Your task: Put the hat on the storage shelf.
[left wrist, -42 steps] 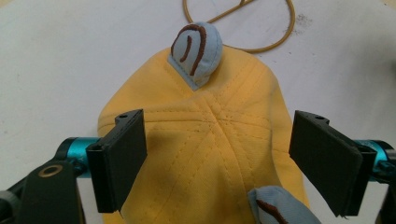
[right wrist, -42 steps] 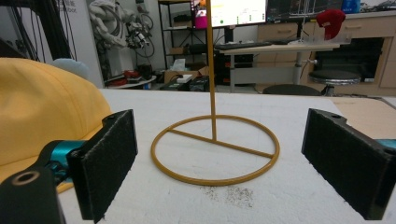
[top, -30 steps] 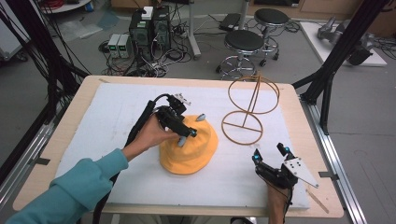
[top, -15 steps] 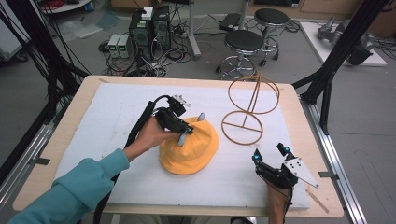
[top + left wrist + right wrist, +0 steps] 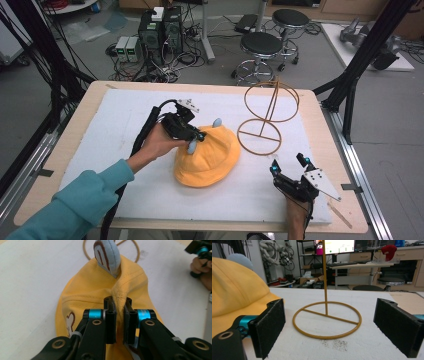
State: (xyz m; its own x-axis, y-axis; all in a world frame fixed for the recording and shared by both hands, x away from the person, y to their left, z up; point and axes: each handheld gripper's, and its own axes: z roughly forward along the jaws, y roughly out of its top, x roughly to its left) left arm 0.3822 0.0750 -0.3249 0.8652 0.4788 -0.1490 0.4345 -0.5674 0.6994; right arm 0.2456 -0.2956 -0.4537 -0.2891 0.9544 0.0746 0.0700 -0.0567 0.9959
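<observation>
A yellow bucket hat (image 5: 210, 162) with light blue ears (image 5: 107, 255) lies on the white mat. My left gripper (image 5: 196, 137) reaches in from the hat's left over its crown. Its jaws have just been closing and now pinch a ridge of the yellow cloth (image 5: 119, 293) between the pads, so my left gripper (image 5: 118, 302) is shut on the hat. My right gripper (image 5: 288, 163) rests near the front right edge with its jaws open and nothing in them. Between the pads of my right gripper (image 5: 332, 325) I see the base ring of the wire hat stand (image 5: 325, 277), with the hat (image 5: 232, 285) at the left.
The golden wire stand (image 5: 267, 107) is upright at the back right of the mat (image 5: 110, 125), just right of the hat. A cable trails from the left gripper along the sleeve. Stools and computer gear are on the floor beyond the table.
The left gripper's jaws have closed on a fold of the hat's crown. The right gripper has stayed where it was.
</observation>
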